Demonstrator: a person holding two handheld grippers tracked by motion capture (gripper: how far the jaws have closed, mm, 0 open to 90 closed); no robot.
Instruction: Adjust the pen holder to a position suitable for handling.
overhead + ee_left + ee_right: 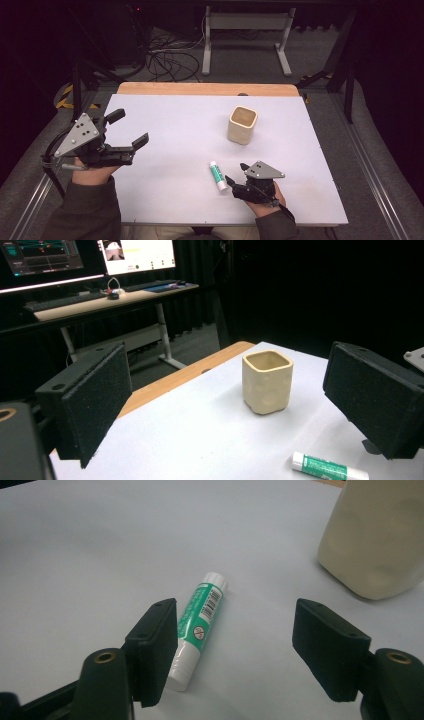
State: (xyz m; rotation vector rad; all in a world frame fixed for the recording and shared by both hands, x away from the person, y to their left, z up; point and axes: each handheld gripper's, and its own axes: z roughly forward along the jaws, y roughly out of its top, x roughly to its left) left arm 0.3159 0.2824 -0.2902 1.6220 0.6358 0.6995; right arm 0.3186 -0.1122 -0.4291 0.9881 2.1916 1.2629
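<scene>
The left tongs [131, 129] hang over the left part of the desk [170, 125], jaws spread wide with nothing between them, held by a hand [95, 172] in a dark sleeve. The desk is a pale, bare sheet with a strip of wood [207, 89] along its far edge. Ahead of the left tongs and well apart from them stands a cream cup [242, 125] with rounded corners, upright and open at the top. To the right, a glue stick [218, 176] with a green label and white cap lies flat on the desk, just beside the right tongs [234, 173]. Those jaws stand partly open and grip nothing; in the right gripper view the glue stick [200, 625] lies at the inner face of the jaw seen on the left there, partly hidden behind it, so contact cannot be told, while the other jaw is well apart from it. The cup sits beyond the right tongs, farther off. Past the desk the room is dark: grey floor, loose cables [167, 62], a white frame [245, 40], and, in the left gripper view, lit screens [90, 255] over a second worktop.
</scene>
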